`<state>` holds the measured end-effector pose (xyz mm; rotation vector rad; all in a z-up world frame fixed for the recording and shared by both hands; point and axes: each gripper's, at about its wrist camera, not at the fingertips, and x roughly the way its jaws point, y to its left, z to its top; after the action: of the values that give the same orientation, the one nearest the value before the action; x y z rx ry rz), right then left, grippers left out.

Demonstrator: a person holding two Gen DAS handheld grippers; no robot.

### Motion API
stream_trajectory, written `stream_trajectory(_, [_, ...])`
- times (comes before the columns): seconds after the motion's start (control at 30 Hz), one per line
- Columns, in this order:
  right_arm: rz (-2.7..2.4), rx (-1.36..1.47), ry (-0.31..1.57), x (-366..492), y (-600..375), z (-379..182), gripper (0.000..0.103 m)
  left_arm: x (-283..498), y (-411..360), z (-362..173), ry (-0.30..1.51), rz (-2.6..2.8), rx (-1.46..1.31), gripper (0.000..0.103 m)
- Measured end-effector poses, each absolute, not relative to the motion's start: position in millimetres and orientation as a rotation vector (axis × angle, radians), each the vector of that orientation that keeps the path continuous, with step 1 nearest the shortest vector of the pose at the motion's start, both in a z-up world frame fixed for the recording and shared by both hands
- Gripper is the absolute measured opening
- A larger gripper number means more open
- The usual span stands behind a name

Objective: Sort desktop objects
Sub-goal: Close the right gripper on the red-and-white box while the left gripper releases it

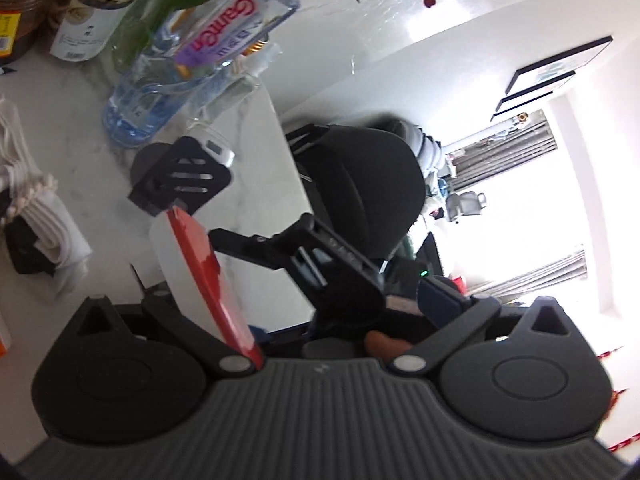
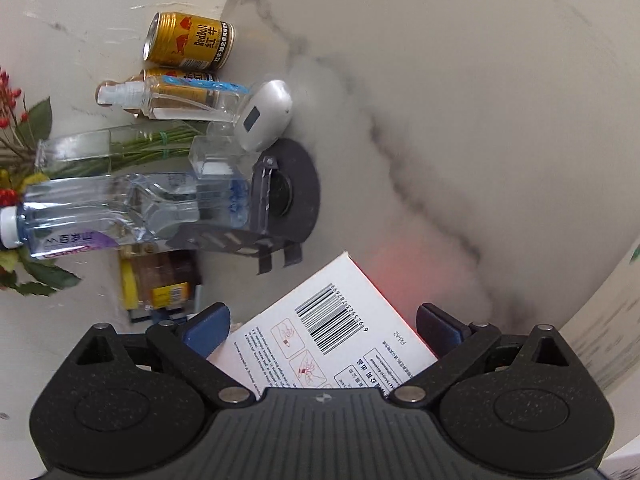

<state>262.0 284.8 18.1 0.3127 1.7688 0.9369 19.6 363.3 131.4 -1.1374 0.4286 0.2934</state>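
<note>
1. On the left part of the pale marble table [image 2: 440, 80], bottles and cans stand close together. I think that is the tidy spot. The rest of the top is bare, so there is room to move.
2. Over the table hangs the right gripper [image 2: 324, 328]. Its two blue pads are spread wide because the box sits between them. It looks like they press on both sides of the box, but the view is too close to be sure.
3. The left gripper [image 1: 340, 308] is wide open and squeezes nothing. It waits beside the box, maybe to help or to pick the next thing.
4. The white box [image 2: 340, 320], with a barcode and a red side, is the thing being sorted. It is tilted, with one corner pointing at the group, so I guess it goes there next.
5. The water bottle [image 2: 100, 208] stands at the near end of the group, right by the black stand.
6. The glass vase [image 2: 100, 148] holds green stems, just beside the water bottle.
7. The black stand [image 2: 296, 192] is closest to the box. The box could bump it, so the move needs care.
8. The gold can [image 2: 188, 42] stands at the far end, with a second can just beside it.
9. The clear spray bottle [image 2: 172, 98] stands in front of that second can.
10. The small white gadget [image 2: 264, 116] rests next to the spray bottle, beside the stand.
</note>
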Motion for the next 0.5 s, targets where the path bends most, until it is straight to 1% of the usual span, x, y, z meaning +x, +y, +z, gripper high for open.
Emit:
stream_trajectory(0.1, [0.941,0.411,1.825,258,281,20,0.101,29,366,144,0.431,0.286,-1.112,0.103])
stream_trajectory(0.2, [0.947,0.461,1.847,255,277,28,0.1,38,368,148,0.475,0.29,-1.073,0.103])
stream_trajectory(0.37, [0.931,0.343,1.743,254,268,49,0.1,54,374,133,0.545,0.275,-1.1,0.103])
stream_trajectory(0.5, [0.905,0.346,1.675,257,247,58,0.1,56,370,137,0.554,0.247,-1.085,0.103])
